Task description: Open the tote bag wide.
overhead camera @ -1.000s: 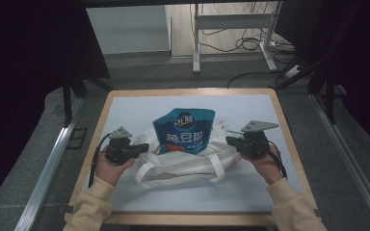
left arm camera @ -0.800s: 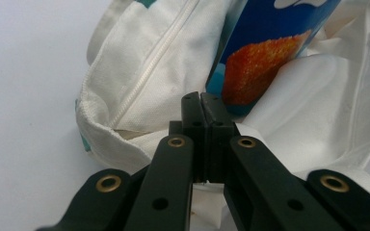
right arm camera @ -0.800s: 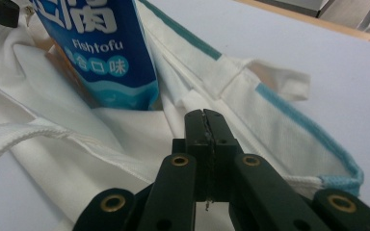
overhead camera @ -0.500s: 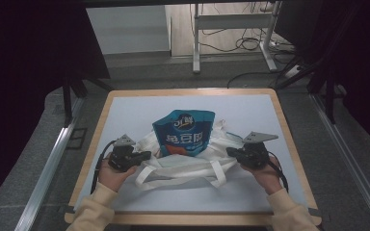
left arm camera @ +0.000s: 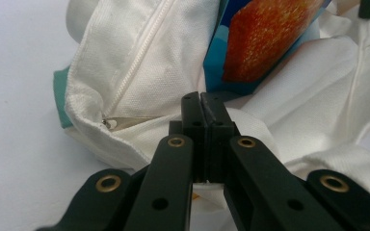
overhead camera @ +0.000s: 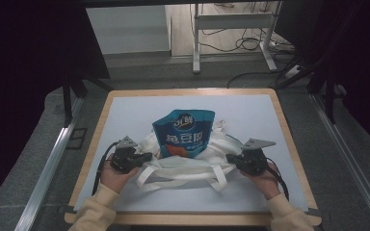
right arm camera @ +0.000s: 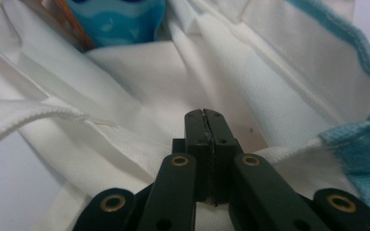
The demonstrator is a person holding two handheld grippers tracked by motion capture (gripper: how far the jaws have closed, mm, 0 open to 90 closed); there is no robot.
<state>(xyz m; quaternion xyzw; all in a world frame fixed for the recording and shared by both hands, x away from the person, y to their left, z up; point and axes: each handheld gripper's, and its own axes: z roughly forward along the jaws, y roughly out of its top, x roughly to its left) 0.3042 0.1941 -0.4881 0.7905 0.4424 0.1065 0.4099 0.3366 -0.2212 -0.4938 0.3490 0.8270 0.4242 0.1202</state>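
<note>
A white cloth tote bag (overhead camera: 192, 163) lies on the pale table, its mouth facing away from me. A blue snack pouch (overhead camera: 184, 133) with an orange picture sticks half out of it. My left gripper (overhead camera: 147, 157) is shut on the bag's near left edge; in the left gripper view its jaws pinch white cloth (left arm camera: 250, 127) beside the zip (left arm camera: 139, 57). My right gripper (overhead camera: 229, 158) is shut on the bag's near right edge; in the right gripper view cloth (right arm camera: 125, 144) is pinched between the jaws, with a teal trim (right arm camera: 361, 130) at the right.
The bag's two handles (overhead camera: 178, 175) trail loose toward the table's front edge. The wooden rim of the table (overhead camera: 289, 134) frames the pale top. Behind the table stand a metal frame (overhead camera: 231, 19) and floor cables (overhead camera: 250, 45).
Both grippers have drawn back toward me, pulling the bag's near edge with them, so the pouch stands farther out of the bag's mouth.
</note>
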